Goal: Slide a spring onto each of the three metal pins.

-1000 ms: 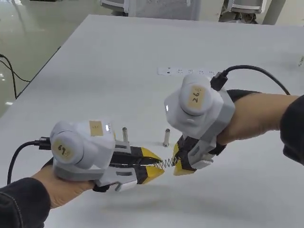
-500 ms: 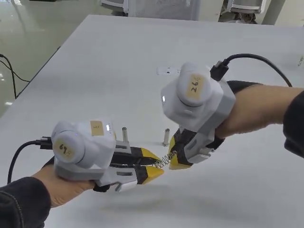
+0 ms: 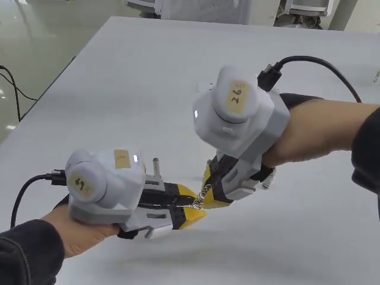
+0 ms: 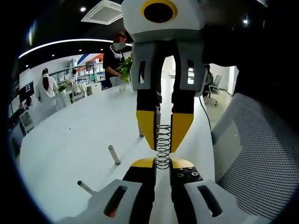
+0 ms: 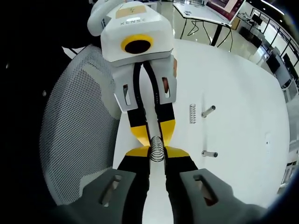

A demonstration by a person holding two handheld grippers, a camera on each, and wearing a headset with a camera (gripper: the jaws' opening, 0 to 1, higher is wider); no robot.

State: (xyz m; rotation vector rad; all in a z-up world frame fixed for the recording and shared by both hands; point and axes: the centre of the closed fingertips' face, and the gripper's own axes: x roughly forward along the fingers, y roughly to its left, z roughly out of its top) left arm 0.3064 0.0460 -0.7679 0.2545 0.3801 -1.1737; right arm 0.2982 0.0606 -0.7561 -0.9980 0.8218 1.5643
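Note:
A small steel spring (image 3: 205, 192) spans the gap between the two grippers' yellow tips. My left gripper (image 3: 193, 209), low on the left, is shut on one end of the spring (image 4: 163, 144). From above right, my right gripper (image 3: 209, 191) is shut on the other end (image 5: 157, 147). Both hover just above the white table (image 3: 142, 83). One upright metal pin (image 3: 156, 167) stands behind the left gripper. Two pins (image 4: 113, 155) (image 4: 86, 187) lie left of the jaws in the left gripper view. Two pins (image 5: 208, 110) (image 5: 209, 153) stand right of the jaws in the right gripper view.
A loose spring (image 5: 192, 113) lies on the table beside a pin, and a coil (image 3: 270, 177) peeks out by the right gripper's body. A black cable (image 3: 309, 65) trails from the right gripper. A mesh chair (image 4: 261, 154) stands at the table's edge. People stand far off.
My right gripper has moved left and closer to the left gripper, covering the second pin. The spring between the tips has gone from stretched and level to shorter and steeper. The left gripper held still.

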